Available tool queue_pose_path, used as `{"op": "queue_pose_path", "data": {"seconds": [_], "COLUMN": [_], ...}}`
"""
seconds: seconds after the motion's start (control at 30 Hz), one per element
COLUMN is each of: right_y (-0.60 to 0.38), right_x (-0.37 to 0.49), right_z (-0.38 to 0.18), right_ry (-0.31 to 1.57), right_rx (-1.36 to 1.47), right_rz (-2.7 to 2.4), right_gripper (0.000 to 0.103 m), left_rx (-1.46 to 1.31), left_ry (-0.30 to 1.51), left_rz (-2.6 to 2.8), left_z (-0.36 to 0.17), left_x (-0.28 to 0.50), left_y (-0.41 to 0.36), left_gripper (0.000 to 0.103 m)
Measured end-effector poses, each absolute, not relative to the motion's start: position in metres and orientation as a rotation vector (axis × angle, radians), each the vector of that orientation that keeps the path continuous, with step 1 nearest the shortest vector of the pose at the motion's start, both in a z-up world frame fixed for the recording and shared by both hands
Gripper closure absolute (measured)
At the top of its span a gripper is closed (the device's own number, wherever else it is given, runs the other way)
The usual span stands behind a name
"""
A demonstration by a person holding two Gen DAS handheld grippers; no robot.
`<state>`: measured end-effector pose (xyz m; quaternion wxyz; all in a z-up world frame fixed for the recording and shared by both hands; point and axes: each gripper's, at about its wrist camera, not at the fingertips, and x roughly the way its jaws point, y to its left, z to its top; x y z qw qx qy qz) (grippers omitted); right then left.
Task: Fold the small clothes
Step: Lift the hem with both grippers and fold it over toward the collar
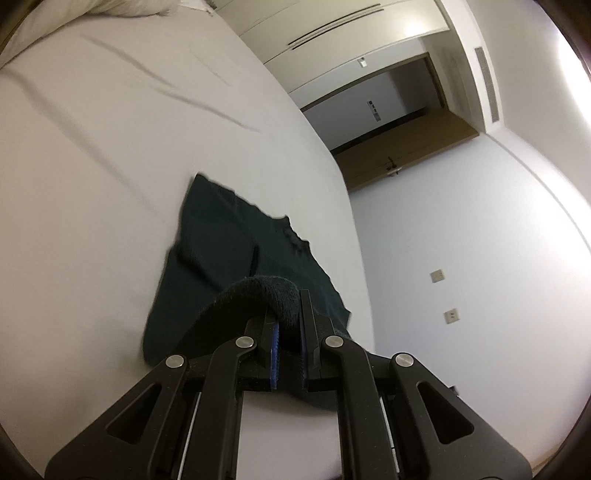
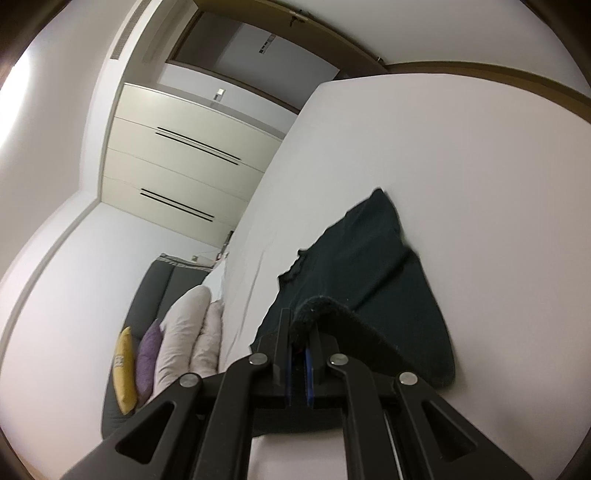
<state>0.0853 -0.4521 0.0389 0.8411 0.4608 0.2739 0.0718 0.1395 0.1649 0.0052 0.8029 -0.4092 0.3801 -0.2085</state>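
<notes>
A small dark green garment [image 1: 229,240] lies on the white bed sheet [image 1: 110,147], its near hem lifted off the bed. In the left wrist view my left gripper [image 1: 286,314] is shut on a thick rolled edge of that hem, which bulges out over the fingertips. The right wrist view shows the same garment [image 2: 373,251] stretching away from my right gripper [image 2: 301,325], which is shut on another part of the near hem. The far end of the cloth still rests flat on the sheet [image 2: 461,166]. The blue pads are partly hidden by fabric.
The bed's side edge runs beside the garment [image 1: 343,192]. Beyond it stand a white wall, a wooden door [image 1: 402,147] and a cream wardrobe [image 2: 184,155]. A dark sofa with yellow, purple and pale cushions [image 2: 177,332] sits past the bed. A pillow [image 1: 129,7] lies at the far end.
</notes>
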Motion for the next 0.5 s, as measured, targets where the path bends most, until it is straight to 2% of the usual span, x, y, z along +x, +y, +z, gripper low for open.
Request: {"op": "queue_pose_path", "data": {"seconds": [0.23,0.5], "right_y": [-0.467,-0.482], "right_x": [0.175,0.260], "right_z": [0.034,0.012], "right_ry": [0.634,0.705], "right_rx": [0.928,0.902], "right_rz": [0.093,0.034], "right_gripper": [0.097,0.097], "left_rx": [-0.814,-0.786], "left_ry": [0.862,0.936], "left_rz": [-0.399,-0.325], "left_z": [-0.006,-0.051], "left_x": [0.239,0.327], "left_y": [0.141,0.123], "left_gripper": [0.096,0.096]}}
